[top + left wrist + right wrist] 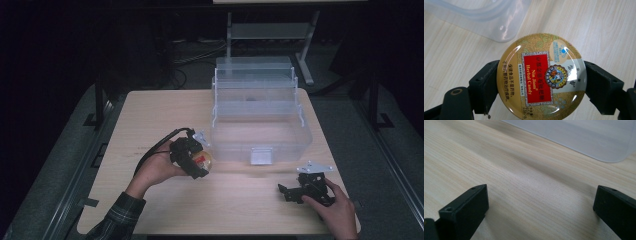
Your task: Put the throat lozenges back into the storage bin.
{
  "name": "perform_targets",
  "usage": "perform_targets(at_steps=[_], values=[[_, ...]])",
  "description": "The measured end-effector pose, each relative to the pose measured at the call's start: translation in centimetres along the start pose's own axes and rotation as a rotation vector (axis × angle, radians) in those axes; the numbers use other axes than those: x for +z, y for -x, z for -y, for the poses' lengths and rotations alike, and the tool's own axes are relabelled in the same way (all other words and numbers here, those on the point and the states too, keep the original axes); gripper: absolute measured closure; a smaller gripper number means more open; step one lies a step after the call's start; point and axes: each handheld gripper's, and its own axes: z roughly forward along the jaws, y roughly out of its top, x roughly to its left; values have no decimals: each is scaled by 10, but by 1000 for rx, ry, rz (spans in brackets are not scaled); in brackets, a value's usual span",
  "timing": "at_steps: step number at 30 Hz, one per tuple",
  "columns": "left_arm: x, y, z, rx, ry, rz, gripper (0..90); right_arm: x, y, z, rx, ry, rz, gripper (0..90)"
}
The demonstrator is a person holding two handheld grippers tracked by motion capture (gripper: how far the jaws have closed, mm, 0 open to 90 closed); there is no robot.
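Two forearms enter from the near edge of the high view. Left hand point(155, 167), in a plaid sleeve point(116, 216), carries the left gripper point(192, 159), whose jaws are clamped on opposite sides of a round gold candy tin point(541, 77); its lid bears a red panel reading "Nin Jiom Herbal Candy". The tin is held just above the table point(165, 112), beside the near left corner of the clear plastic box point(260, 135), whose rounded corner shows at upper left in the left gripper view. Right hand point(337, 210) holds the right gripper point(295, 192) low over the near right part of the table, jaws wide apart with nothing between them; the right gripper view shows bare wood between the two black pads and the box wall beyond.

Surface: pale wood-grain tabletop with rounded corners, brightly lit at centre. The box stands at the far right of centre, opened into stepped tiers, with a white latch point(261, 156) on its front wall.

Room: dark surroundings, grey floor, black cables point(187, 55) on the floor behind the table, and a pale metal stand point(270, 31) beyond the box.
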Motion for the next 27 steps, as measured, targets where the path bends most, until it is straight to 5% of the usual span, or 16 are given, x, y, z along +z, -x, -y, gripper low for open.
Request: perform_targets(at_steps=[27], values=[[-21, -12, -32, 19, 26, -15, 196, 0, 0, 0, -1, 0, -1, 0]])
